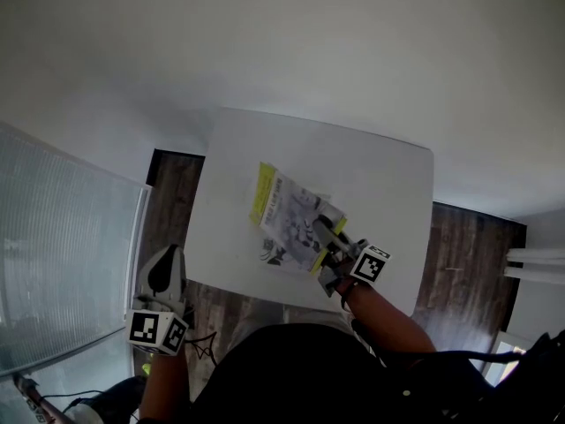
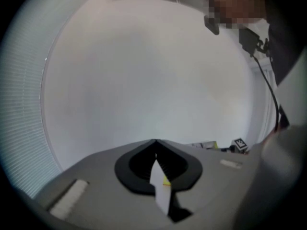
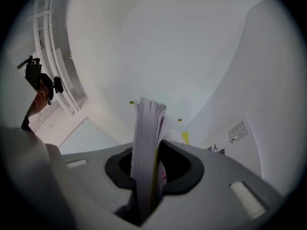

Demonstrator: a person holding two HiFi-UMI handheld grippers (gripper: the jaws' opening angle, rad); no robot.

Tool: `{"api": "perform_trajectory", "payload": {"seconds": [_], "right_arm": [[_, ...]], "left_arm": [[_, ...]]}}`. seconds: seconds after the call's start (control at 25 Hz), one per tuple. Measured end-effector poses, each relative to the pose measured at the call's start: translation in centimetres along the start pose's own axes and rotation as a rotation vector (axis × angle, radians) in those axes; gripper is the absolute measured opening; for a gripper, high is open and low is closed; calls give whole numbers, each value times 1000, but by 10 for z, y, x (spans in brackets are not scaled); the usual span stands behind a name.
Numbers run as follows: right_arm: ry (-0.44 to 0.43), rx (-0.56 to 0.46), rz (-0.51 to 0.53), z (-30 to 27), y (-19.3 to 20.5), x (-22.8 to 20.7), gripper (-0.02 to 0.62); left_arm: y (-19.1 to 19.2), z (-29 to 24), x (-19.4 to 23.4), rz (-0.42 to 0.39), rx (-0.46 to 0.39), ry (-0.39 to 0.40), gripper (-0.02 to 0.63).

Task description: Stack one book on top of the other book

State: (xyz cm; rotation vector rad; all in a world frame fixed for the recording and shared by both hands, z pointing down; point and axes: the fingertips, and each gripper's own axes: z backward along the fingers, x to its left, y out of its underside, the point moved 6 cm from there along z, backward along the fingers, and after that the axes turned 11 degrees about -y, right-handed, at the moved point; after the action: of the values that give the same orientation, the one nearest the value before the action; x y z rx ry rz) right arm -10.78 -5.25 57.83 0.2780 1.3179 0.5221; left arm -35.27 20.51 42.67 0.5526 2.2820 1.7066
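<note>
Right now the right gripper (image 1: 320, 226) reaches in over the near right part of the white table (image 1: 380, 184). Its jaws are clamped on the corner of a book (image 1: 284, 212), a paperback with a grey printed cover and a yellow strip down its far left edge. In the right gripper view the jaws (image 3: 147, 147) pinch a thick wad of pale pages (seen edge-on, with a yellow cover against one side), and the pages run out well beyond the fingertips.

Just to the right of that wad lies a second printed cover (image 3: 237, 131), flat and white with dark lettering and a yellow margin. From the head view I cannot tell the two books apart. All I see there is one printed rectangle lying askew near the middle of the table.

The left gripper (image 1: 168, 259) hangs off the table's near left corner, over the dark wooden floor (image 1: 459, 246), well apart from the book. In its own view the jaws (image 2: 154, 143) are pressed together at the tips. Only a thin pale slit shows between them, and they hold nothing.
</note>
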Motion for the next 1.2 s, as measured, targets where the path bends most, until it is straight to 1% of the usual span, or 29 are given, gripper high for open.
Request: {"api": "perform_trajectory", "payload": {"seconds": [0.2, 0.48, 0.92, 1.2], "right_arm": [[-2, 5, -11, -1, 2, -2, 81], [13, 2, -25, -1, 5, -7, 81], [123, -27, -22, 14, 10, -27, 81], [183, -59, -63, 24, 12, -39, 87]], "left_arm": [[-1, 8, -2, 10, -2, -13, 6], [5, 15, 3, 29, 21, -37, 6], [16, 18, 4, 33, 37, -12, 6], [9, 17, 1, 34, 35, -13, 6]]}}
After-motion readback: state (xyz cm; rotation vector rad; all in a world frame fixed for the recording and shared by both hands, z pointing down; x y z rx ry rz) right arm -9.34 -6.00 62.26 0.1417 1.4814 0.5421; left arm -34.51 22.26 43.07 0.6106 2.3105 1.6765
